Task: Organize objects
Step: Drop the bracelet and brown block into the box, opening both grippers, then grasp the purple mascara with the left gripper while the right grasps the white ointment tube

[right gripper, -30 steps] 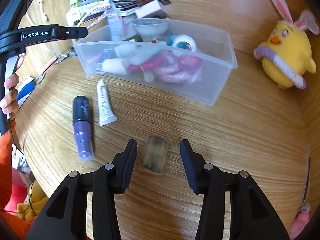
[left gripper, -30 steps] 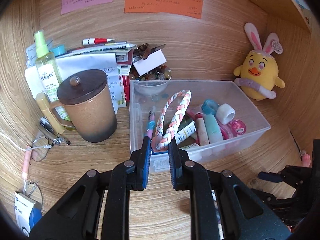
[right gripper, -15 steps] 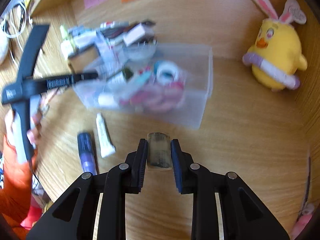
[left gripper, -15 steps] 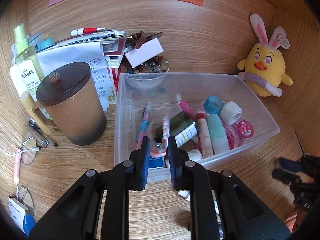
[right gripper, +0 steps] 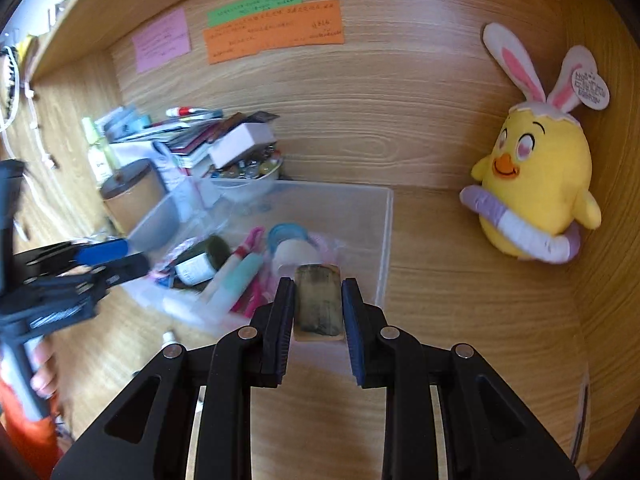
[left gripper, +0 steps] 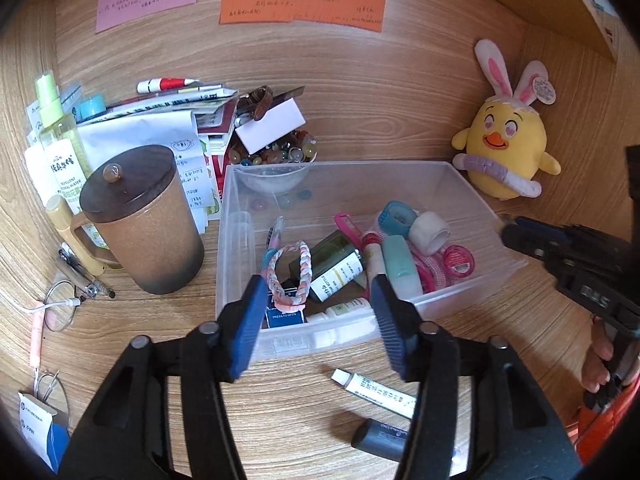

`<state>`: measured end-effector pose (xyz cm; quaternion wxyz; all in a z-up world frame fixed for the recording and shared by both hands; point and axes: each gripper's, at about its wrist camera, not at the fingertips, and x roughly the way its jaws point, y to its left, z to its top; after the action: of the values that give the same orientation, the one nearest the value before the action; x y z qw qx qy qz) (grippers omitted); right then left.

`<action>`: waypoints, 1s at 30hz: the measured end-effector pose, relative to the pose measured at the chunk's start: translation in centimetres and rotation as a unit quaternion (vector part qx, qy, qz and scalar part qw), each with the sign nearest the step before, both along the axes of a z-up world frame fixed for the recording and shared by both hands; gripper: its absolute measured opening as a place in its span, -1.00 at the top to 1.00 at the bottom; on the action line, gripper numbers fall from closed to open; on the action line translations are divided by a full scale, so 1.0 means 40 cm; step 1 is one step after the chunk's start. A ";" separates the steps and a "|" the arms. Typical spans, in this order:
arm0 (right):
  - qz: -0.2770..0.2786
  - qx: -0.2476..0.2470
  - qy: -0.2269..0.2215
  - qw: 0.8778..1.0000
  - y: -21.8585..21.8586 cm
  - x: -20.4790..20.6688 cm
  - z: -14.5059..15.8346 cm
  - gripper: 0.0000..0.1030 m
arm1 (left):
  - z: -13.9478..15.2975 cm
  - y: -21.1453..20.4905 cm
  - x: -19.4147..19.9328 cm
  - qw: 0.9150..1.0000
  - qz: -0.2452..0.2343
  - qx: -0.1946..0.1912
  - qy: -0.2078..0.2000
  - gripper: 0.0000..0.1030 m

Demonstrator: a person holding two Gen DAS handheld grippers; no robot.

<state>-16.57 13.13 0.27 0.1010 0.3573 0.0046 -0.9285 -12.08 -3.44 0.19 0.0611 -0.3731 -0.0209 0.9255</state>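
A clear plastic bin point(left gripper: 460, 178) on the wooden desk holds tape rolls, tubes, a green bottle and a braided pink-and-white bracelet point(left gripper: 294, 276). My left gripper point(left gripper: 318, 320) is open and empty, just above the bin's near wall. My right gripper point(right gripper: 316, 306) is shut on a small dark greenish block point(right gripper: 318, 304) and holds it in the air over the bin's point(right gripper: 386, 220) right end. A white tube point(left gripper: 376, 390) and a dark purple marker point(left gripper: 380, 440) lie on the desk in front of the bin.
A brown lidded mug point(left gripper: 144, 220) stands left of the bin. Papers, a spray bottle point(left gripper: 60, 140) and a bowl of beads point(left gripper: 276, 160) crowd the back left. A yellow plush chick point(left gripper: 504, 148) sits at the back right. Glasses and a cable lie at the left edge.
My left gripper opened and the braided bracelet dropped into the bin. My right gripper closed on the dark block, lifted it off the desk and carried it toward the bin.
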 end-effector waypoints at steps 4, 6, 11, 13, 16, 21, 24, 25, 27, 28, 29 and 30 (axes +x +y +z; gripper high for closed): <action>-0.006 0.012 -0.016 1.000 -0.005 -0.036 -0.030 0.58 | 0.008 0.015 0.027 1.000 -0.008 -0.007 0.008 -0.39; -0.005 0.016 -0.022 1.000 -0.009 -0.044 -0.043 0.58 | 0.007 0.020 0.041 1.000 -0.014 -0.007 0.007 -0.66; -0.003 0.019 -0.025 1.000 -0.014 -0.042 -0.056 0.57 | -0.016 0.034 0.073 0.999 -0.033 0.002 -0.011 -0.82; 0.001 0.022 -0.026 0.999 -0.019 -0.036 -0.055 0.57 | -0.033 0.041 0.084 0.999 -0.035 -0.003 -0.021 -0.84; 0.008 0.021 -0.023 0.999 -0.023 -0.023 -0.045 0.54 | -0.061 0.051 0.100 0.999 -0.035 -0.011 -0.035 -0.84; 0.018 0.016 -0.010 1.000 -0.027 0.012 -0.021 0.33 | -0.107 0.062 0.129 0.997 -0.035 -0.012 -0.062 -0.84; 0.031 0.015 0.001 0.999 -0.035 0.043 -0.006 0.25 | -0.131 0.074 0.139 0.996 -0.038 0.000 -0.080 -0.84; 0.036 0.016 0.004 0.999 -0.040 0.056 -0.002 0.24 | -0.141 0.080 0.142 0.996 -0.038 0.000 -0.085 -0.84; 0.048 0.016 0.009 0.999 -0.050 0.081 0.000 0.21 | -0.154 0.087 0.147 0.995 -0.033 -0.003 -0.091 -0.84; 0.053 0.016 0.010 0.998 -0.055 0.090 -0.002 0.20 | -0.160 0.089 0.152 0.995 -0.028 -0.004 -0.092 -0.84; 0.058 0.016 0.009 0.998 -0.061 0.098 -0.006 0.19 | -0.164 0.088 0.156 0.995 -0.024 -0.005 -0.092 -0.84; 0.064 0.017 0.006 0.998 -0.067 0.105 -0.014 0.19 | -0.168 0.086 0.161 0.996 -0.020 -0.006 -0.092 -0.83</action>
<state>-12.37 10.46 -0.28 0.1535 0.3521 0.0442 -0.9222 -5.63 0.01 -6.52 0.0747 -0.4578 -0.0132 0.8858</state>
